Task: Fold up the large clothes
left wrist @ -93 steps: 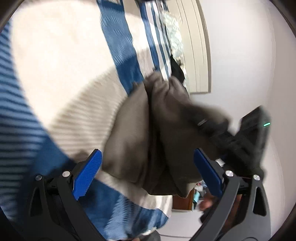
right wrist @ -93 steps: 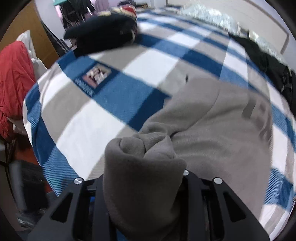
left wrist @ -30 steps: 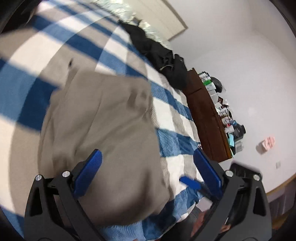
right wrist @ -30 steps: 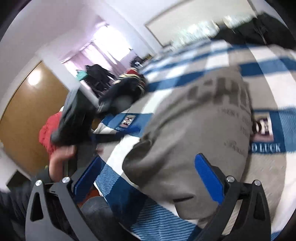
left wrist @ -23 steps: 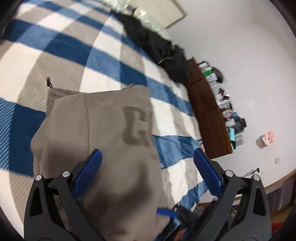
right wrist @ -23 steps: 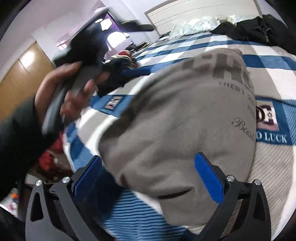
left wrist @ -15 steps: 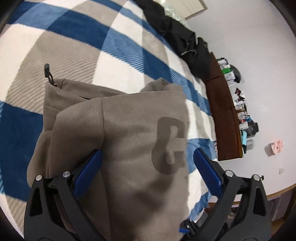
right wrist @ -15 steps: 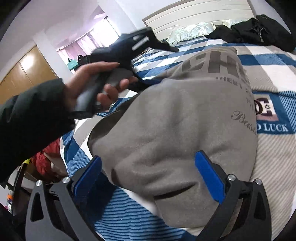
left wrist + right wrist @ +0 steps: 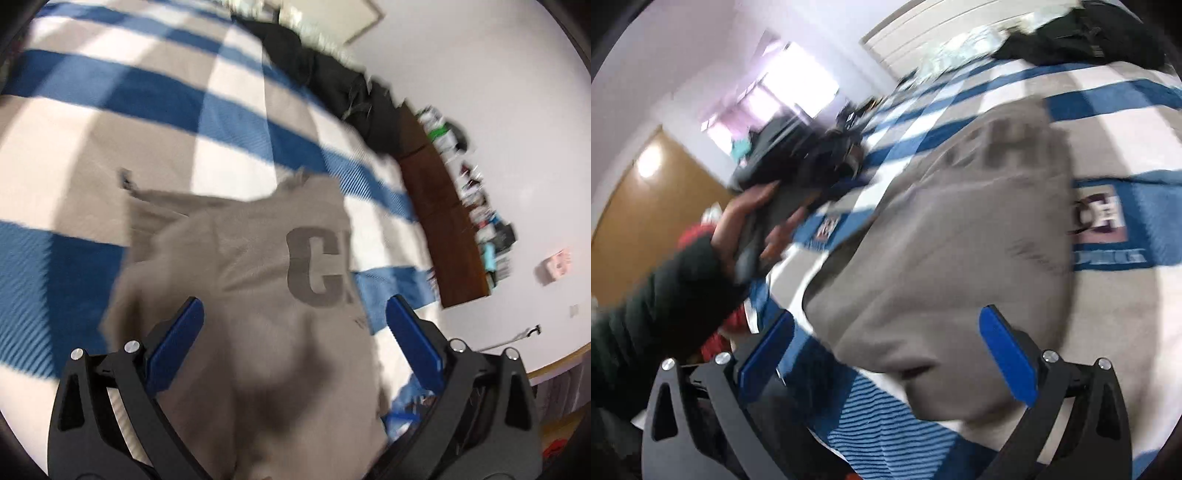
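Lying folded on the bed (image 9: 236, 155), the grey sweatshirt (image 9: 258, 295) looks nearly done; left claw (image 9: 295, 341) and right claw (image 9: 886, 347) hover released, gripping nothing; next, probably squaring its edges.

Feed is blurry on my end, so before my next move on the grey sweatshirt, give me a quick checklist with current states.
1. Left gripper open, empty: ok.
2. Right gripper open, empty: ok.
3. Grey sweatshirt lying folded on the checked bedspread: ok.
4. Fold edges neat and square: cannot tell, motion blur.
5. Sweatshirt away from the black clothes by the headboard: ok.
6. Left hand clear of the sweatshirt: ok.
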`<state>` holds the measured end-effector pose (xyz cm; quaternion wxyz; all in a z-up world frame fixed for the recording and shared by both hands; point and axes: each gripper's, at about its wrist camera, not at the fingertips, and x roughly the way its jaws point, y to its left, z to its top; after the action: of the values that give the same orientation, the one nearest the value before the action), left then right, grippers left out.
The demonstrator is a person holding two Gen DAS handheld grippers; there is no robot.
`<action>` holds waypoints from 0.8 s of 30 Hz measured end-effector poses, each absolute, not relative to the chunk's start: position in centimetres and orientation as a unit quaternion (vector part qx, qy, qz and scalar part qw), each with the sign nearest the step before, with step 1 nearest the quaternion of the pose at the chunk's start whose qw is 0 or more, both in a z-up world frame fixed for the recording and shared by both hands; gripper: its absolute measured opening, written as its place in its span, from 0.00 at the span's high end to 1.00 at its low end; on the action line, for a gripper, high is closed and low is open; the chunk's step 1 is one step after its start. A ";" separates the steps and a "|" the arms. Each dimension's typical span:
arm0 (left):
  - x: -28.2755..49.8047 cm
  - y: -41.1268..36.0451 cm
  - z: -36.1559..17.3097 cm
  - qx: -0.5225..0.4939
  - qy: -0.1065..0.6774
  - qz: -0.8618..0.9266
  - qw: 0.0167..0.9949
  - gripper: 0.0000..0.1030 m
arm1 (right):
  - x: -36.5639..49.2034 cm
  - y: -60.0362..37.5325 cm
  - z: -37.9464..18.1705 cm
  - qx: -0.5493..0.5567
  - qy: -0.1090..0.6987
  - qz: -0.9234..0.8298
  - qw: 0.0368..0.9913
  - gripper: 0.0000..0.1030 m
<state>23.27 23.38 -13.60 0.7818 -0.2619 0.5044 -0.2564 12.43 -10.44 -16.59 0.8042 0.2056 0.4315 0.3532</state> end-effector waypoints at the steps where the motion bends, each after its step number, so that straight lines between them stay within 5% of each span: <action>1: 21.9 24.7 -13.1 -0.269 0.497 -0.258 0.783 0.06 | 12.6 -11.4 -16.6 0.209 0.432 0.347 0.806 0.05; 11: 11.1 32.9 -20.2 -0.326 0.530 -0.209 0.755 0.07 | 14.3 -16.1 -22.9 0.298 0.500 0.300 0.756 0.05; 24: 19.5 32.9 -26.8 -0.427 0.508 -0.274 0.696 0.07 | 16.5 -14.9 -28.2 0.413 0.525 0.296 0.683 0.04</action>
<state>19.47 32.86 -26.75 0.6963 -0.4272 0.5076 -0.2739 16.52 -14.93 -28.20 0.6825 0.4132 0.5254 0.2956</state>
